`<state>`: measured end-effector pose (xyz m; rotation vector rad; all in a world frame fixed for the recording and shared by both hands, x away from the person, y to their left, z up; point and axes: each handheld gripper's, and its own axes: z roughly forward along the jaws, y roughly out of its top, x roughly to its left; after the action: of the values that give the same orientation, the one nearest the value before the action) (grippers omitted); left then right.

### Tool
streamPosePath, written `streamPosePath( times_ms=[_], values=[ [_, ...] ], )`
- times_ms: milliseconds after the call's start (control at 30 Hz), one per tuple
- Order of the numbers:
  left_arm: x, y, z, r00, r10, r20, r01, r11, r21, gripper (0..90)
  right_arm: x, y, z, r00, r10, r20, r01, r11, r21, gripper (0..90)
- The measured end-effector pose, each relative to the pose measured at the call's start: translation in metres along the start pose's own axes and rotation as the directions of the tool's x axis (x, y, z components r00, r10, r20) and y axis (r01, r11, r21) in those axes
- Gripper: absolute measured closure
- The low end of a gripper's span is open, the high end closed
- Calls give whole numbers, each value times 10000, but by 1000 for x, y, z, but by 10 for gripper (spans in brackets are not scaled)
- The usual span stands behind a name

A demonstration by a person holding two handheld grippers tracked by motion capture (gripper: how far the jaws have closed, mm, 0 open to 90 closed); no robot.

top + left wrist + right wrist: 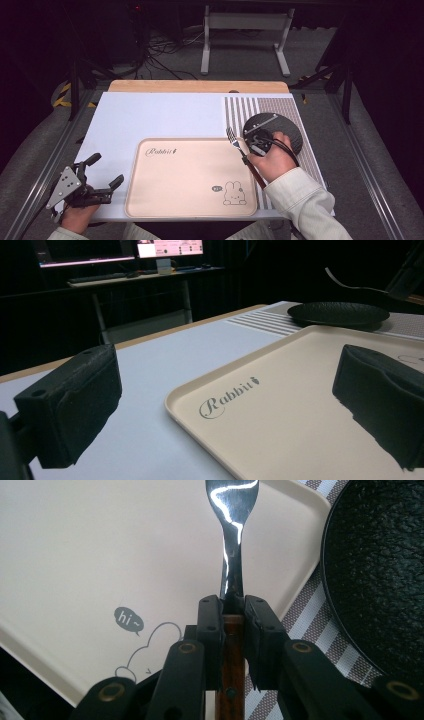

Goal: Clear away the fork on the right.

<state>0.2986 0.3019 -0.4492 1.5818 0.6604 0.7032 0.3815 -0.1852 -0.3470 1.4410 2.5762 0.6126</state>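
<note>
While the right gripper (232,615) clamps a wooden-handled fork (232,545) over the tray's (165,200) right edge, black plate (292,132) just beside, left gripper (100,172) open and empty, near the tray's left side.

High view: fixed above the near edge of the table, facing forward and down, far enough to take in the whole cream tray (190,177), the black plate (285,127) just right of it and the floor beyond.

Left gripper view: rides low, just off the tray's (280,405) left rim, facing level across it toward the plate (337,313) and the monitors behind; own jaws loom at both edges.

Right gripper view: looks steeply down, very near, over the tray's (100,555) right rim, along a fork (232,535) clamped in its jaws, plate (380,575) at right.

Shared by all three: tray and plate. Shared by high and right views: the tray's rabbit drawing.
</note>
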Motion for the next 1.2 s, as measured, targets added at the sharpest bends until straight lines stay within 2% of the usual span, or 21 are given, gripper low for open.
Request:
streamPosePath(
  times_ms=[133, 367, 400, 467, 800, 1000, 1200],
  values=[
    [0, 0, 0, 10000, 18, 0, -18, 10000, -34, 1, 4, 2, 6, 10000, -51, -31, 51, 10000, 13, 789],
    [1, 0, -1, 10000, -4, -24, 4, 10000, -45, 1, 5, 2, 21, 9994, 219, -252, -216, 9997, 100, 789],
    [1, 0, -1, 10000, -6, -24, 6, 10000, -46, 1, 6, 1, 23, 9992, 230, -320, -225, 9996, 141, 789],
    [0, 0, -1, 10000, 0, -14, 0, 10000, -58, 1, 7, 1, 27, 9995, 272, -175, -268, 9994, 236, 788],
    [0, 0, 0, 10000, 34, 45, -34, 10000, 4, 1, 13, -5, 44, 9982, 410, -435, -383, 9974, 613, 788],
    [0, 0, 0, 10000, 53, 63, -53, 10000, 18, 1, 18, -5, 51, 9987, 392, -319, -367, 9965, 749, 788],
    [0, 0, 0, 10000, -9, 40, 9, 10000, -13, 1, 16, -4, 58, 9985, 507, -186, -491, 9956, 803, 788]
  ],
)
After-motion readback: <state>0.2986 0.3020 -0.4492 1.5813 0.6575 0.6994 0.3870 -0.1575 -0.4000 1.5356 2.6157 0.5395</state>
